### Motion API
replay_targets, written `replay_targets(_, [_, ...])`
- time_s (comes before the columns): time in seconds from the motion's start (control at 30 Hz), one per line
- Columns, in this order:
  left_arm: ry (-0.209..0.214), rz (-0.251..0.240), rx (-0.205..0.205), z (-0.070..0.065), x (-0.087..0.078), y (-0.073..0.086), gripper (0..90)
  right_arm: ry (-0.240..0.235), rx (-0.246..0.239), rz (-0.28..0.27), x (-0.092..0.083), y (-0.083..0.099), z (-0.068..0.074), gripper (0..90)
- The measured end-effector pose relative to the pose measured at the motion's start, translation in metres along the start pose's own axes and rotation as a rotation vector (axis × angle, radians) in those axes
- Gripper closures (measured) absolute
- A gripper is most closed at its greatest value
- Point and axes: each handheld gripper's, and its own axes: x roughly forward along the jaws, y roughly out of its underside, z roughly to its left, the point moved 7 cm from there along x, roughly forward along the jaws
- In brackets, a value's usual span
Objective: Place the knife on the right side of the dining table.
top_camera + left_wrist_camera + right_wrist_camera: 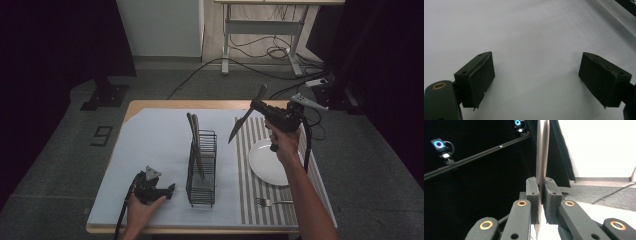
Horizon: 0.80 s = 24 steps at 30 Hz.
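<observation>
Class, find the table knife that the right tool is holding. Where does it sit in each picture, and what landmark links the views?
High view: the silver table knife slants above the table, right of centre.
Right gripper view: it stands upright at centre, clamped between the jaws.
Left gripper view: not in it.
Shared landmark: the black right tool.

Each hand-held gripper is matte black. The left hand-held gripper [167, 190] carries a grey three-cornered plate on top and trails a black cable; its jaws end in blocky, rubber-faced pads [480, 80]. The right hand-held gripper [256, 106] has brass-ringed pivots on its linkage arms, small screws in its pads [533, 202], and a looping black cable. Both forearms are bare.
</observation>
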Motion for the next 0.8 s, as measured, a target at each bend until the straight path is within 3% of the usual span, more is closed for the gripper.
replay_targets(0.33, [0.000,0.000,0.000,0.000,0.000,0.000,13.0,0.068,0.014,0.034,0.000,0.017,-0.027,84.1])
replay_targets(0.8, [-0.001,-0.002,-0.001,0.000,0.000,0.000,13.0,0.192,-0.023,0.062,0.011,0.026,-0.059,84.1])
